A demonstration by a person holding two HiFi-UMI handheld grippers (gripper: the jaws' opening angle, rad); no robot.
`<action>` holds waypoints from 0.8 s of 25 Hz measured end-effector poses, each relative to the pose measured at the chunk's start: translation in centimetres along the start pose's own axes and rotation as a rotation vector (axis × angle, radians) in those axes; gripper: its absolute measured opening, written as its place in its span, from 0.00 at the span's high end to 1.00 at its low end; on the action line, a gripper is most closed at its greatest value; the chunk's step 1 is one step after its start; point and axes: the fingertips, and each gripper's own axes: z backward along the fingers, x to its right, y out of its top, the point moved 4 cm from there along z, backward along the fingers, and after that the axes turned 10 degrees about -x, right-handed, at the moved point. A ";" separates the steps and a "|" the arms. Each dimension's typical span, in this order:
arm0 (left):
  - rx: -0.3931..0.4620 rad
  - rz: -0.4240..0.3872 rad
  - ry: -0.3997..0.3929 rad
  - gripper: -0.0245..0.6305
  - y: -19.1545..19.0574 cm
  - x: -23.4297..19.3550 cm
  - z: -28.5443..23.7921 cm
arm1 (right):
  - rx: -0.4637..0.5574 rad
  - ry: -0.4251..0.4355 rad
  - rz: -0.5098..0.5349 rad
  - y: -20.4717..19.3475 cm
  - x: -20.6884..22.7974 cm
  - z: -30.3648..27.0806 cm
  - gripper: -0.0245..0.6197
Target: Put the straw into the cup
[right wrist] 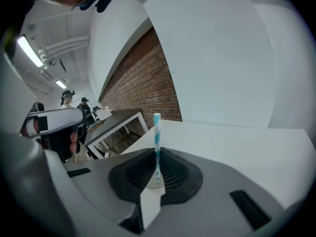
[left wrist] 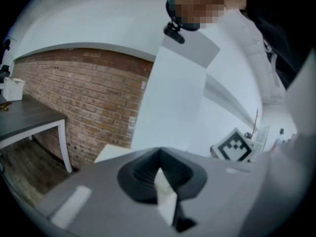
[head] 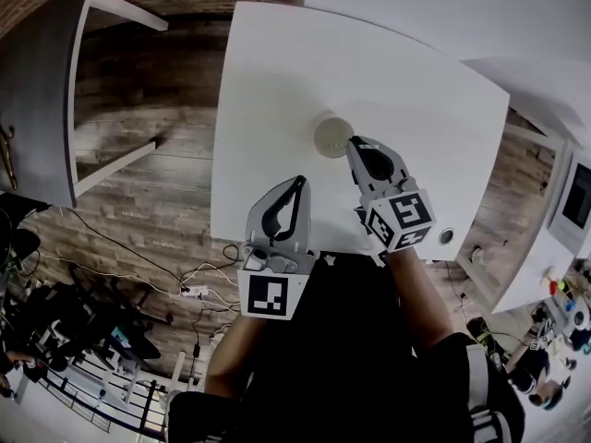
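A pale round cup (head: 333, 137) stands on the white table (head: 277, 81), seen from above in the head view. My right gripper (head: 355, 144) has its tips just beside the cup's right rim. In the right gripper view its jaws (right wrist: 157, 154) are shut on a blue-and-white striped straw (right wrist: 157, 132), which sticks up past the tips. The cup itself is hidden in that view. My left gripper (head: 300, 183) hovers over the table's near edge, below and left of the cup. Its jaws (left wrist: 159, 154) are shut with nothing between them.
A grey desk (head: 83, 90) stands to the left over wooden floor with cables (head: 185, 284). Another white table (head: 526, 275) is at the right. The right gripper's marker cube (left wrist: 234, 147) shows in the left gripper view. People stand far off (right wrist: 66, 98).
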 end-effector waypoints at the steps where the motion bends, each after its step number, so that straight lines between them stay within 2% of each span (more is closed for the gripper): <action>1: -0.006 0.003 -0.001 0.96 -0.1 -0.1 -0.1 | -0.007 -0.001 0.003 -0.1 0.0 -0.1 0.92; 8: -0.011 0.008 0.012 0.96 0.0 -1.7 -0.8 | -0.034 -0.006 0.043 0.6 0.1 -1.2 0.92; 20: -0.034 0.033 0.016 0.96 -0.5 -2.4 -1.7 | -0.018 0.008 0.073 1.9 0.5 -2.9 0.92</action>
